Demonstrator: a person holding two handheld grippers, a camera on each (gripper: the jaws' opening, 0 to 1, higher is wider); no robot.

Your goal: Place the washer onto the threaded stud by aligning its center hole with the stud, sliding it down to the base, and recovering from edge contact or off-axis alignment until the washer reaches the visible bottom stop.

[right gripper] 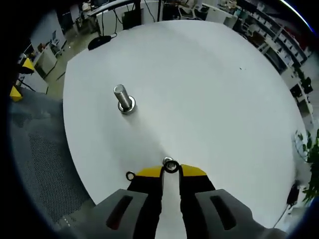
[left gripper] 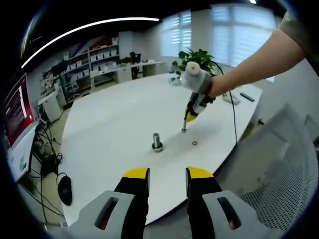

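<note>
Standing upright near the centre of the white bench (left gripper: pixel 114 119), the threaded stud (left gripper: pixel 157 141) rises from its round base, and in the right gripper view the same stud (right gripper: pixel 123 98) sits in the upper left of the frame, well apart from the jaws. At the bottom of that view the right hand-held gripper (right gripper: pixel 171 168) has its yellow-tipped jaws drawn close together, pinching a small washer (right gripper: pixel 171 166) at the very tips, low over the bench. A second washer (right gripper: pixel 130 176) lies flat on the bench just beside the left jaw. In the left gripper view the left hand-held gripper (left gripper: pixel 167 174) rises from the bottom of the frame with its jaws spread apart and nothing between them. Right of centre, the right hand-held gripper (left gripper: pixel 184 129) points down at the bench, held by a person's hand (left gripper: pixel 215 87), with a washer (left gripper: pixel 194 143) lying just beside its tip.
</note>
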